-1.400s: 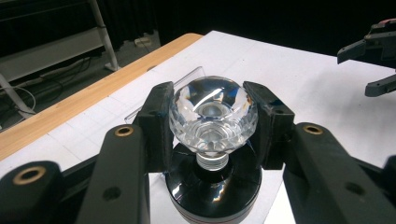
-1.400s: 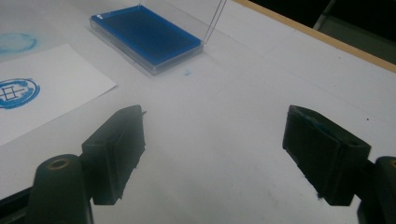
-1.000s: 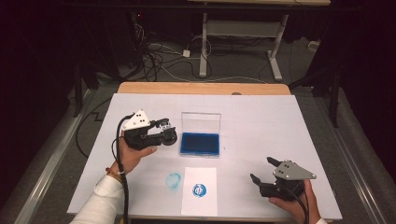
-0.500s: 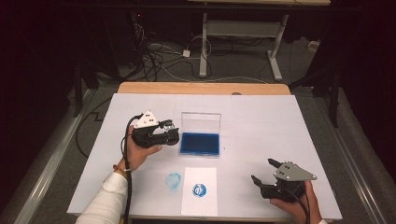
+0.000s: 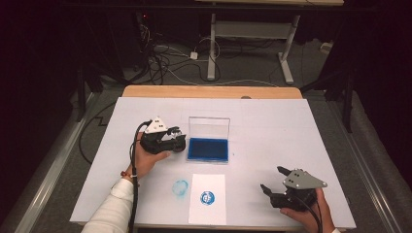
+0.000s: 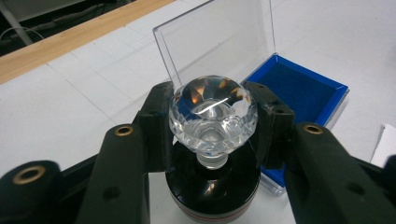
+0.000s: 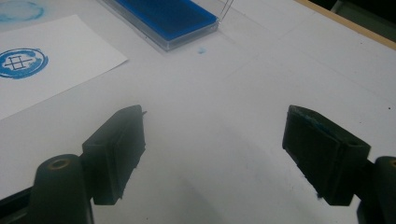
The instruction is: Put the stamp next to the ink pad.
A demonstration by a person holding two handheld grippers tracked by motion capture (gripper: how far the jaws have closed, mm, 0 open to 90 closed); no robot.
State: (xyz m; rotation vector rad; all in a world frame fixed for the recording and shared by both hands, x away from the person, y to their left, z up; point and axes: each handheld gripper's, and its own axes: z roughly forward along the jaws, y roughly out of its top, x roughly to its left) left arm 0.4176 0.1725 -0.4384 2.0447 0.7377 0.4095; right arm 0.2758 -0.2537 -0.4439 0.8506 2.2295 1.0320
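Observation:
My left gripper [image 6: 212, 122] is shut on a stamp [image 6: 212, 114] by its clear faceted knob; the stamp's black round base hangs below the jaws. In the high view the left gripper [image 5: 178, 141] holds it just left of the blue ink pad [image 5: 209, 149], whose clear lid [image 5: 209, 127] stands open. I cannot tell whether the base touches the table. A white paper [image 5: 208, 199] with a round blue print [image 5: 207, 197] lies near the front edge. My right gripper [image 5: 272, 180] rests at the front right, open and with nothing between its pads [image 7: 116, 149].
A pale blue smudge [image 5: 180, 187] marks the white table [image 5: 272, 126] left of the paper. A small blue speck [image 7: 201, 50] lies by the ink pad [image 7: 163, 14]. A wooden strip [image 5: 209, 91] runs along the far edge, with cables and a desk frame beyond.
My left gripper has moved right and down with the stamp, ending close beside the ink pad. The right gripper has stayed where it was.

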